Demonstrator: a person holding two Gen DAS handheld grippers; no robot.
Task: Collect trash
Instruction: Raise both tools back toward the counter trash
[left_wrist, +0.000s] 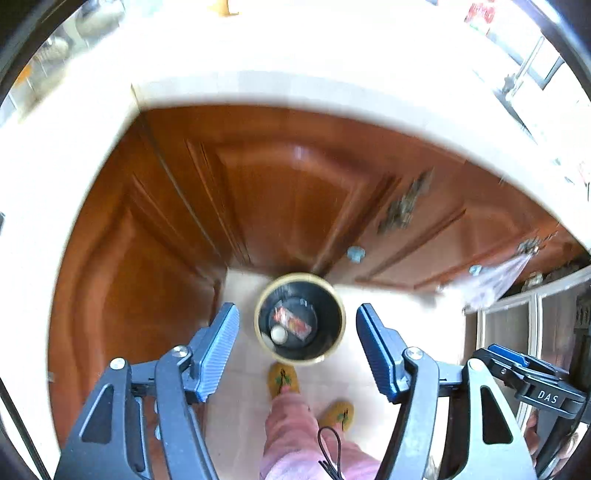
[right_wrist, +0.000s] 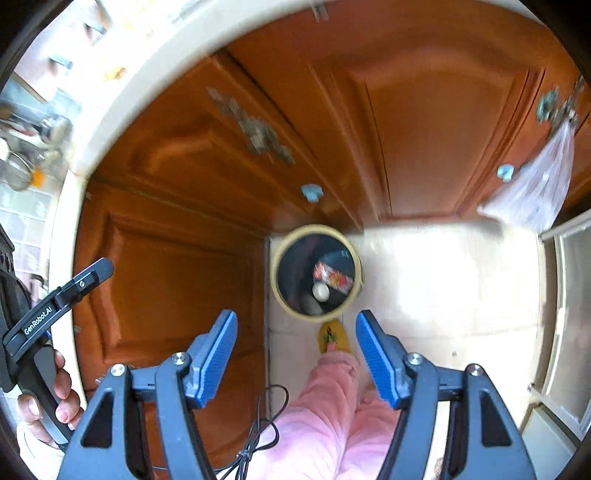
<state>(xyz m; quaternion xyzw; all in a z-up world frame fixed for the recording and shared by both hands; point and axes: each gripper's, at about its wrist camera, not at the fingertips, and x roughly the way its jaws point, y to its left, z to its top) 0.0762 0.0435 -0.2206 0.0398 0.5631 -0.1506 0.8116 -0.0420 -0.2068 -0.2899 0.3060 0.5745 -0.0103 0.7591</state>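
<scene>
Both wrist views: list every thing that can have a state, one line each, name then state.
Round black waste bin with cream rim: upright on the floor, no lid, open.
Red printed wrapper: lying inside the bin.
White ball-shaped scrap: lying inside the bin.
Brown wooden cabinet doors: closed.
Clear plastic bag: hanging from a cabinet handle.
Left gripper: fingers open, nothing between.
Right gripper: fingers open, nothing between.

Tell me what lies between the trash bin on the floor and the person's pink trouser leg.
A yellow slipper sits on pale floor tile between the trash bin and the pink trouser leg, clearest in the right wrist view.
</scene>
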